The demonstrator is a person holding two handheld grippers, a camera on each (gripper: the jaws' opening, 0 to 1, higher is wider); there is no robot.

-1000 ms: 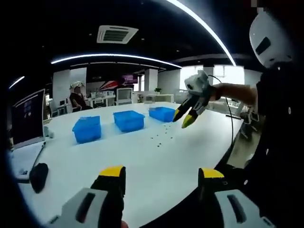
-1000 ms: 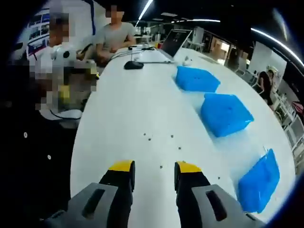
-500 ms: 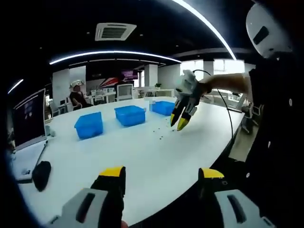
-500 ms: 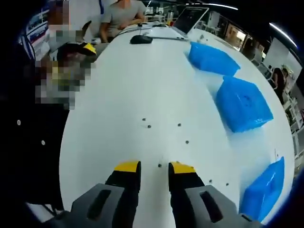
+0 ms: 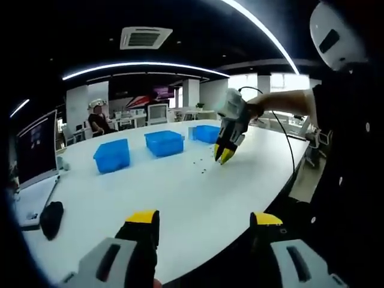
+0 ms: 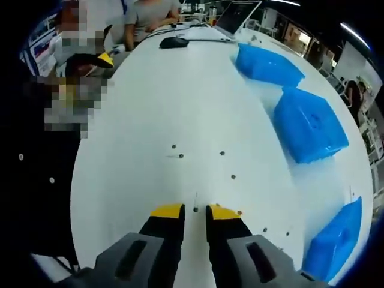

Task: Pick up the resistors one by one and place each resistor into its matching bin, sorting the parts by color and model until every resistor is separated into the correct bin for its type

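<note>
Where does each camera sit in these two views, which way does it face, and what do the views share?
Left gripper view: rides on the left gripper, held back from the table, facing across it; the person's arm holds the right gripper over the resistors.
Right gripper view: rides on the right gripper, looking down at resistors between its narrowed jaws.
Shared: table, three blue bins, laptop, mouse.

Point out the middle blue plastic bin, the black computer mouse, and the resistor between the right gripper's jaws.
Middle blue plastic bin [image 6: 312,125], right gripper view, its top face.
Black computer mouse [image 6: 174,42], right gripper view, its back.
Small resistor [image 6: 195,207], right gripper view, its body.
</note>
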